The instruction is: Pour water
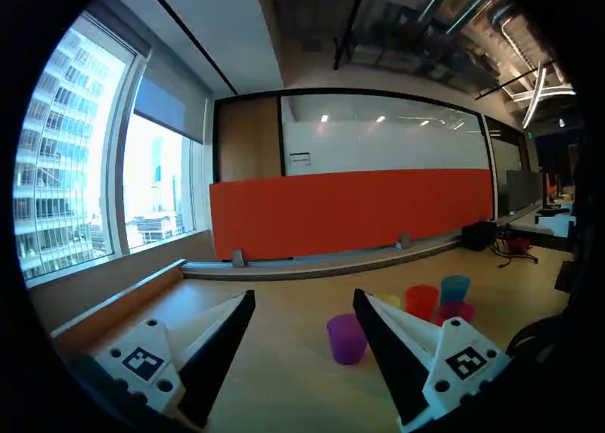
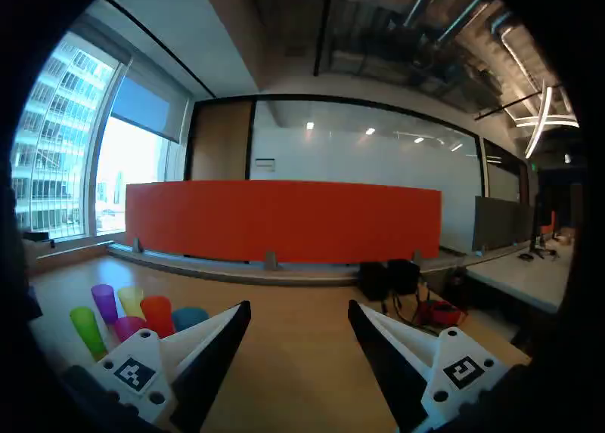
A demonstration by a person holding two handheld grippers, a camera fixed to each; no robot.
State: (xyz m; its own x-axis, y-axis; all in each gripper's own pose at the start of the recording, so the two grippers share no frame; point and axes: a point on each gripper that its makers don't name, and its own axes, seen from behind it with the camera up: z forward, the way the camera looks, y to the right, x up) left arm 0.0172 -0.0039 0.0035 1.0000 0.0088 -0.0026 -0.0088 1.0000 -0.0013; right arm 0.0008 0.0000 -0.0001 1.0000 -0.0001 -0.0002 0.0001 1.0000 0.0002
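Observation:
In the left gripper view, my left gripper (image 1: 304, 304) is open above the wooden table (image 1: 287, 372), holding nothing. A purple cup (image 1: 347, 338) stands just ahead, close to the right finger. Behind that finger stand a yellow cup (image 1: 389, 300), an orange-red cup (image 1: 421, 301), a blue cup (image 1: 454, 289) and a magenta cup (image 1: 456, 311). In the right gripper view, my right gripper (image 2: 299, 312) is open and empty too. Left of it stand a green cup (image 2: 88, 330), a purple cup (image 2: 104, 302), a yellow cup (image 2: 131, 301), an orange-red cup (image 2: 157, 315), a magenta cup (image 2: 128, 328) and a blue cup (image 2: 189, 317).
An orange divider panel (image 2: 283, 220) runs along the table's far edge. Black bags and cables (image 2: 401, 278) lie at the far right of the table. Large windows (image 1: 68, 184) line the left wall. Another desk (image 2: 522, 274) stands to the right.

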